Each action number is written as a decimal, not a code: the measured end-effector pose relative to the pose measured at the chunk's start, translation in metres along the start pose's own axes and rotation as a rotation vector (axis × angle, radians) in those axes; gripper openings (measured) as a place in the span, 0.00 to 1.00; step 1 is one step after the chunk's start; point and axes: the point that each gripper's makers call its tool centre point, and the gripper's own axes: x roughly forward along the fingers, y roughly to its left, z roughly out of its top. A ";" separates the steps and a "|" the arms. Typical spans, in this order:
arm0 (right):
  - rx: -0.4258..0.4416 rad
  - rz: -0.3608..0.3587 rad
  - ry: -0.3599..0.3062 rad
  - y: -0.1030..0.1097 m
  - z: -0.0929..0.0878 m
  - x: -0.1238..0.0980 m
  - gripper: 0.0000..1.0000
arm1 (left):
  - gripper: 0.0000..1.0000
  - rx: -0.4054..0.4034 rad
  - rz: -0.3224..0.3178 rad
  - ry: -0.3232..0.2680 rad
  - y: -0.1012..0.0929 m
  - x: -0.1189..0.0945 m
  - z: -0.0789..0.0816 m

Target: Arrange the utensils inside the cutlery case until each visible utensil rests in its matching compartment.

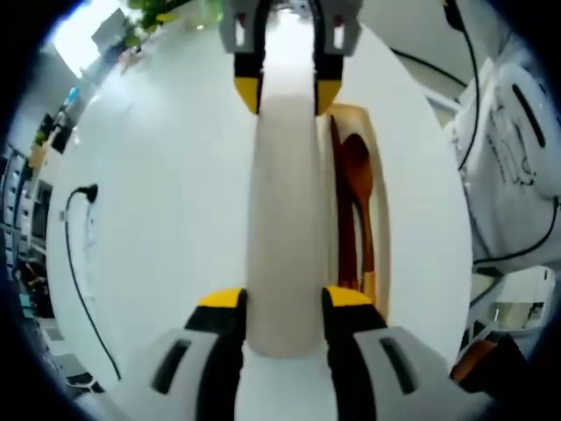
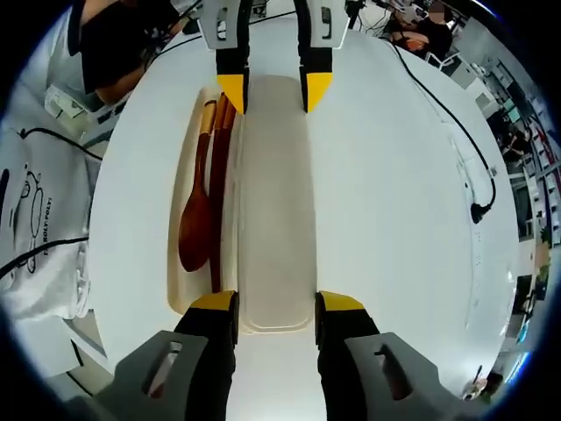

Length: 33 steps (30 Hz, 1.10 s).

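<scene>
On the white counter [image 2: 394, 219] lies an open cutlery case [image 2: 186, 289]. A wooden spoon [image 2: 196, 219] and chopsticks [image 2: 219, 193] rest in its tray, beside the cream lid [image 2: 276, 210]. The left gripper [image 1: 285, 303] and the right gripper [image 2: 275, 307] each have their jaws closed on opposite ends of the lid.
</scene>
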 end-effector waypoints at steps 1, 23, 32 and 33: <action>-0.001 -0.004 0.000 0.001 0.001 -0.003 0.35 | 0.36 0.003 0.006 0.004 -0.001 -0.003 0.000; 0.010 -0.028 0.028 0.055 0.003 -0.001 0.35 | 0.36 0.050 0.022 0.007 -0.052 0.000 -0.004; 0.022 -0.015 0.032 0.057 0.000 0.009 0.35 | 0.36 0.049 0.011 0.006 -0.055 0.010 -0.006; 0.021 -0.015 0.031 0.057 0.001 0.009 0.35 | 0.36 0.047 0.010 0.010 -0.054 0.010 -0.007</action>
